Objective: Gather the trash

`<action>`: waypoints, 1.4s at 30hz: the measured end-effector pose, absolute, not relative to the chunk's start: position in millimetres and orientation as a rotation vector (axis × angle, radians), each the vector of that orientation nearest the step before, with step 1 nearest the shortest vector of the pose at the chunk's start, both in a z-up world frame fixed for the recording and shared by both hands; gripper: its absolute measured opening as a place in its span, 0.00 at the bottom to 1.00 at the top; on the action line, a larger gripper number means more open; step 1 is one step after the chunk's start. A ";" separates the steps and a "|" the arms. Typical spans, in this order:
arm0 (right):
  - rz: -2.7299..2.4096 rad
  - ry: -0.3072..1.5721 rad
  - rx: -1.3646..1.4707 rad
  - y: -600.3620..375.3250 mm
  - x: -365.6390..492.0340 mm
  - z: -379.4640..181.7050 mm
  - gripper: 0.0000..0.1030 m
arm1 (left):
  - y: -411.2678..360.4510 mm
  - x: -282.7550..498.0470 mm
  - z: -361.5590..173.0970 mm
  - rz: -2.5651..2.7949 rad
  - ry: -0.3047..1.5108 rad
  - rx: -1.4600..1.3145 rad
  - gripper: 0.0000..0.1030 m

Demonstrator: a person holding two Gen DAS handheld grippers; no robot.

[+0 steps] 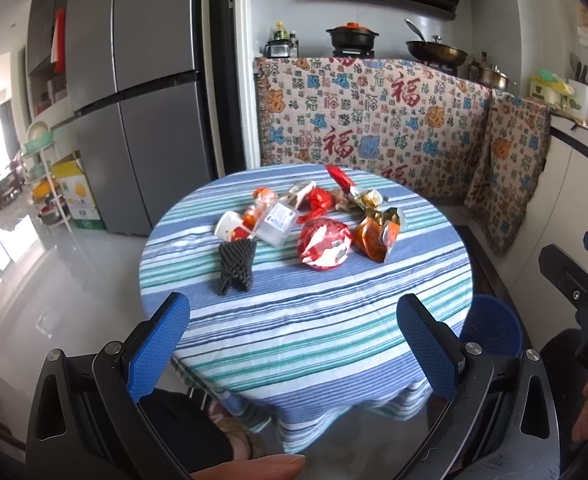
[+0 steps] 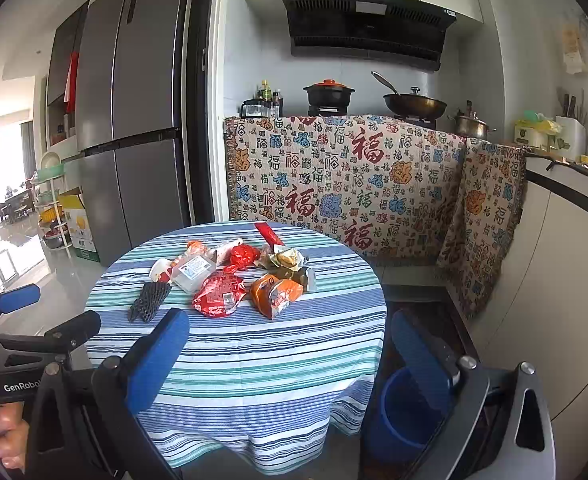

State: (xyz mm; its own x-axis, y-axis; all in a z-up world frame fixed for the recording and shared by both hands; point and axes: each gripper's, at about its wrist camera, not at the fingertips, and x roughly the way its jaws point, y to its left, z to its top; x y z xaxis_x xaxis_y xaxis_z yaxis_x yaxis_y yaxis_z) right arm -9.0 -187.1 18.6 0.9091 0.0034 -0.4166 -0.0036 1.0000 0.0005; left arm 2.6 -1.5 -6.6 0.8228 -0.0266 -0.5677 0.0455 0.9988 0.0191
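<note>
Trash pile lies mid-counter, well ahead of both. Left hand-held gripper spread wide, empty. Right hand-held gripper likewise spread, empty. Blue bin on floor beside counter.

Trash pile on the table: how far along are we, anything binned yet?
Nothing looks collected yet. The black foam net, red packet, orange bag and clear plastic box all lie on the striped tablecloth. In hand: nothing; the left gripper and right gripper are open, short of the pile. Whether the blue bin beside the table holds anything cannot be told. Every piece is left.
</note>
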 end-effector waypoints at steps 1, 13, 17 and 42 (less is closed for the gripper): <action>0.004 0.430 0.000 -187.6 -8.8 18.8 1.00 | -1.6 2.5 -6.8 -0.038 0.603 0.033 1.00; 0.003 0.431 -0.002 -186.7 -7.8 17.5 1.00 | -2.2 2.6 -8.5 -0.037 0.607 0.032 1.00; 0.002 0.430 -0.003 -186.0 -7.9 17.6 1.00 | -2.2 2.5 -8.5 -0.038 0.607 0.033 1.00; 0.014 0.463 0.013 -185.1 9.5 -9.9 1.00 | 3.3 26.0 -39.9 -0.020 0.682 0.018 1.00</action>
